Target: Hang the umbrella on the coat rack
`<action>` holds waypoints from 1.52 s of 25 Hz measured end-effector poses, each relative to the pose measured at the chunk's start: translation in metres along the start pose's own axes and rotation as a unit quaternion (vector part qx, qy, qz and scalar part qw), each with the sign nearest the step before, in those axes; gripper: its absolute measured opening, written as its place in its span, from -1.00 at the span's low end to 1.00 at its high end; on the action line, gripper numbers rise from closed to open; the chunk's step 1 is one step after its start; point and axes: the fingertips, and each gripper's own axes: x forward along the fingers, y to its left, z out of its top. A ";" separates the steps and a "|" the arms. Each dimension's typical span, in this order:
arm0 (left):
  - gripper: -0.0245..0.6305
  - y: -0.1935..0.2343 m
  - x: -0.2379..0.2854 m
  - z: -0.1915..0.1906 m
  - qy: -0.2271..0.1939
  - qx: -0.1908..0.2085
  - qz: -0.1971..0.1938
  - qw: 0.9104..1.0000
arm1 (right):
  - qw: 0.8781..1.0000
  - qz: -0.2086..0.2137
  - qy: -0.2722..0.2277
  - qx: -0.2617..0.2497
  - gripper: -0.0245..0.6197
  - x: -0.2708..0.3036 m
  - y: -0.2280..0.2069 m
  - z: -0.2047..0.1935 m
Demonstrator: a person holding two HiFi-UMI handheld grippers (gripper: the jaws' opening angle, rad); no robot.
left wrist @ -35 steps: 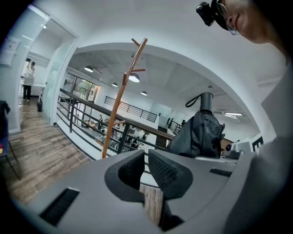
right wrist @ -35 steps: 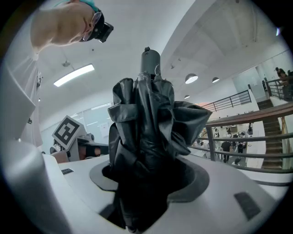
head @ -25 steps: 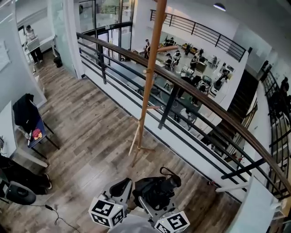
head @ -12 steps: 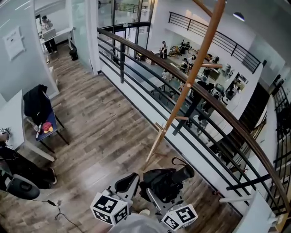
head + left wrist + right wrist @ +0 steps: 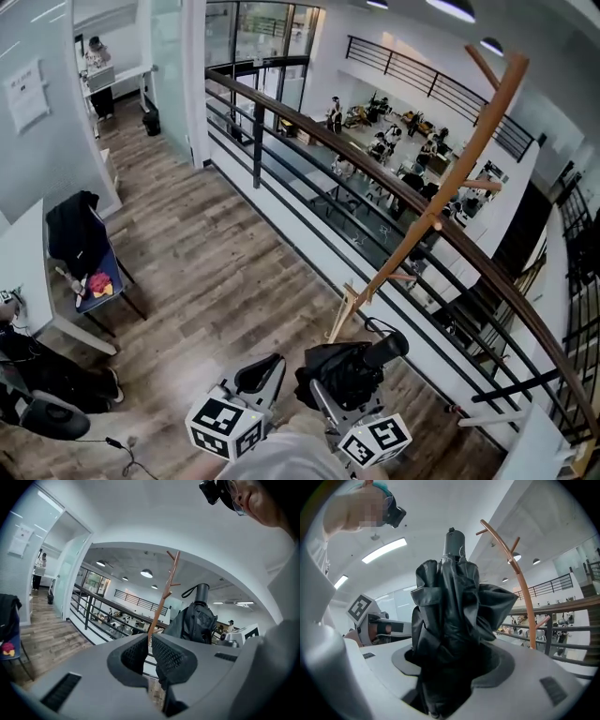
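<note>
Between my right tongs (image 5: 454, 667) the umbrella (image 5: 450, 606) sits clamped: light, soft, slippery cloth. Left tongs (image 5: 149, 654) are pinched together, empty. I'd hook it by its strap (image 5: 189, 591).

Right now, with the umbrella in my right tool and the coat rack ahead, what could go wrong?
The right tool grips the umbrella by its loose folded fabric, so it may slip while you lift. The coat rack stands beside the railing, with people down below; a fumbled umbrella might fall over it.
</note>
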 end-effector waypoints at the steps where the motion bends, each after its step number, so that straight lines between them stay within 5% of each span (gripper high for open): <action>1: -0.80 0.009 0.003 0.003 0.001 0.000 -0.002 1.000 | 1.000 0.000 0.003 0.002 -0.02 0.010 0.000 -0.001; 11: -0.80 0.081 0.065 0.037 0.013 0.016 -0.021 1.000 | 0.999 -0.035 -0.003 0.001 -0.02 0.095 -0.046 0.016; 18: -0.80 0.106 0.147 0.086 0.016 0.028 -0.069 0.997 | 0.998 -0.055 -0.017 -0.004 -0.02 0.154 -0.102 0.056; 28: -0.80 0.110 0.247 0.152 0.031 0.065 -0.134 0.988 | 0.995 -0.089 -0.047 -0.022 -0.02 0.196 -0.153 0.128; 38: -0.80 0.099 0.308 0.195 0.043 0.093 -0.194 0.976 | 0.989 -0.138 -0.046 -0.017 -0.02 0.206 -0.204 0.159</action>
